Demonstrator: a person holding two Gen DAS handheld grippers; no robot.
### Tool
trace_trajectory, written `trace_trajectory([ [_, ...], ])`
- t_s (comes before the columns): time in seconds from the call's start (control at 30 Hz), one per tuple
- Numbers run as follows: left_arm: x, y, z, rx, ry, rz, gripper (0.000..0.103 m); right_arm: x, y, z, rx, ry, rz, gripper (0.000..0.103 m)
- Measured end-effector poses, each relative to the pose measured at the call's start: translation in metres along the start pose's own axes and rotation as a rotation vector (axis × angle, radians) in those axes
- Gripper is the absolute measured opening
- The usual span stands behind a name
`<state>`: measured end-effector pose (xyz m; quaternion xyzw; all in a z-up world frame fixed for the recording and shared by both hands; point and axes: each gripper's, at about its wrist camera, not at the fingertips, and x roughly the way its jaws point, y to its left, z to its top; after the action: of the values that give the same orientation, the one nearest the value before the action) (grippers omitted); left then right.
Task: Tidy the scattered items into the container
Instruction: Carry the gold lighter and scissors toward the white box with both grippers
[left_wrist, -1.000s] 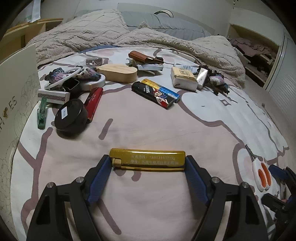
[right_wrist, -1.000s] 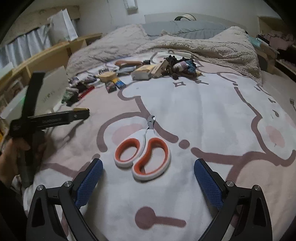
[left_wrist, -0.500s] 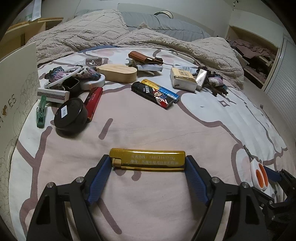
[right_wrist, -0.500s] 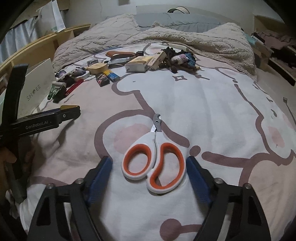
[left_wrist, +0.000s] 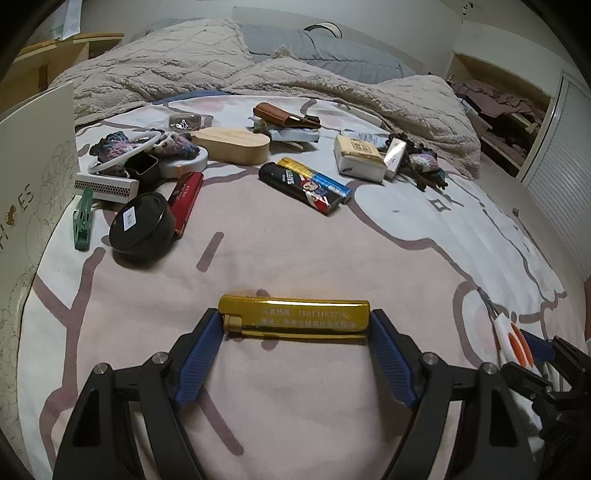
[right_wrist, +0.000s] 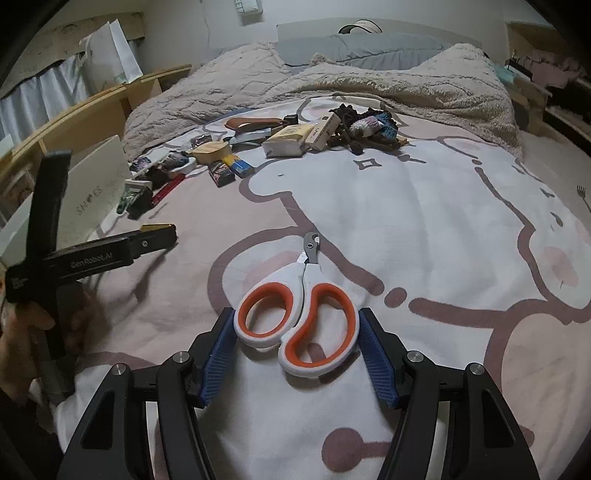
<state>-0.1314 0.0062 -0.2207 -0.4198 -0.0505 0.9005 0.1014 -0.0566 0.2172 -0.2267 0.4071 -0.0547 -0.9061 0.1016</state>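
Note:
My left gripper (left_wrist: 295, 325) is shut on a gold lighter (left_wrist: 293, 319), held crosswise above the bedsheet. My right gripper (right_wrist: 297, 332) has closed onto the handles of the white and orange scissors (right_wrist: 299, 317), which lie on the sheet with the blades pointing away. The scissors also show at the right edge of the left wrist view (left_wrist: 511, 338). The left gripper with the lighter tip shows in the right wrist view (right_wrist: 110, 251). A white box wall (left_wrist: 33, 177) stands at the left.
Scattered items lie further up the bed: a black round tin (left_wrist: 142, 227), a red case (left_wrist: 186, 195), a green clip (left_wrist: 83, 218), two lighters (left_wrist: 306, 184), a wooden case (left_wrist: 232, 146), a yellow pack (left_wrist: 358, 158), crochet pieces (left_wrist: 421, 164). A rumpled blanket (left_wrist: 184, 62) lies behind.
My right gripper moved forward around the scissors and its jaws closed in onto the handles. My left gripper kept holding the gold lighter and barely moved.

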Motion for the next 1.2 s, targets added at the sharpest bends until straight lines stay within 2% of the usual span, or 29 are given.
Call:
trace_trajectory([
  [0.27,-0.015,0.003,-0.006,0.004,0.017,-0.024,0.077,-0.016,0.001,0.006,0.067,0.012,0.091,0.066],
  [0.53,-0.041,0.016,-0.009,-0.015,-0.004,-0.022,0.077,-0.034,0.025,0.014,0.036,-0.038,0.126,0.066],
  [0.83,-0.093,0.029,0.007,-0.011,-0.087,0.01,0.077,-0.046,0.042,0.029,0.006,-0.091,0.133,0.066],
  [1.2,-0.163,0.042,0.04,0.015,-0.187,0.073,0.077,-0.058,0.076,0.075,-0.058,-0.184,0.183,0.066],
])
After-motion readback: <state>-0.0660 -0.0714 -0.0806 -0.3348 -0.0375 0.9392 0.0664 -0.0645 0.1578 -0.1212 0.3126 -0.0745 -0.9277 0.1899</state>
